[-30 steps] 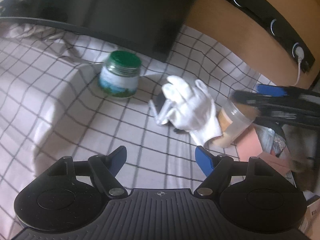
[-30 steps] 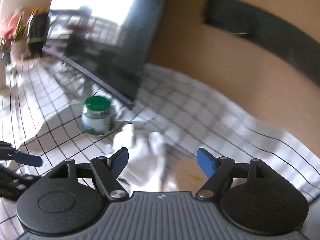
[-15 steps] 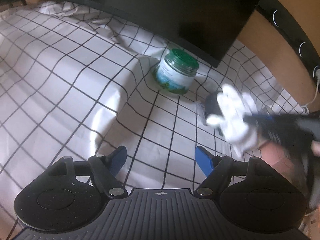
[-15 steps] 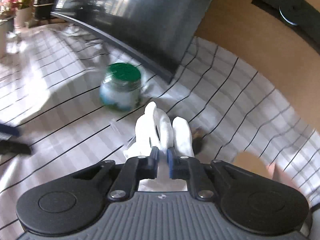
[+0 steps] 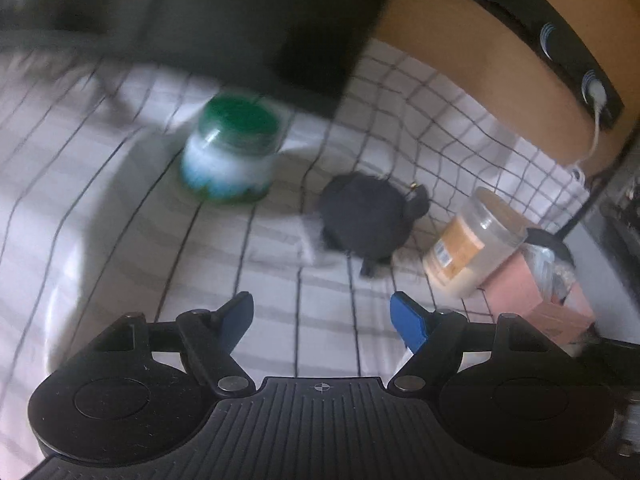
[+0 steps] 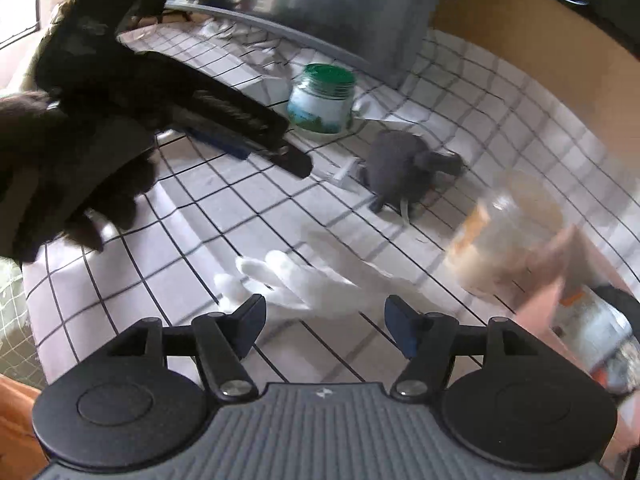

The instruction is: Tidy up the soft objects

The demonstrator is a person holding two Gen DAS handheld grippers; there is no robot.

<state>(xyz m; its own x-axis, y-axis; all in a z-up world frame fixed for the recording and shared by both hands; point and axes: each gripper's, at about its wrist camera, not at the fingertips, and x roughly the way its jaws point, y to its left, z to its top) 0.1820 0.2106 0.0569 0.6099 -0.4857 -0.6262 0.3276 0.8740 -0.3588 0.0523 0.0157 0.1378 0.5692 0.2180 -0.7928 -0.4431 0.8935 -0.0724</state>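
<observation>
A white glove (image 6: 308, 284) lies flat on the checked cloth (image 6: 224, 216) just ahead of my right gripper (image 6: 325, 322), which is open and empty above it. A dark plush turtle (image 6: 400, 164) lies farther back; in the left wrist view it (image 5: 366, 218) sits ahead of my left gripper (image 5: 322, 314), which is open and empty. The left gripper also shows in the right wrist view (image 6: 256, 136) as a dark shape coming in from the left. The glove is out of the left wrist view.
A green-lidded jar (image 5: 230, 156) stands behind the turtle, in front of a dark monitor (image 5: 248, 20). A clear jar with an orange label (image 5: 468, 244) stands at the right beside a pink box (image 5: 532, 296). A wooden wall with a black power strip (image 5: 560, 36) is behind.
My right gripper carried the white glove off the turtle toward the front, opened and let it go onto the cloth. My left gripper swung back toward the turtle.
</observation>
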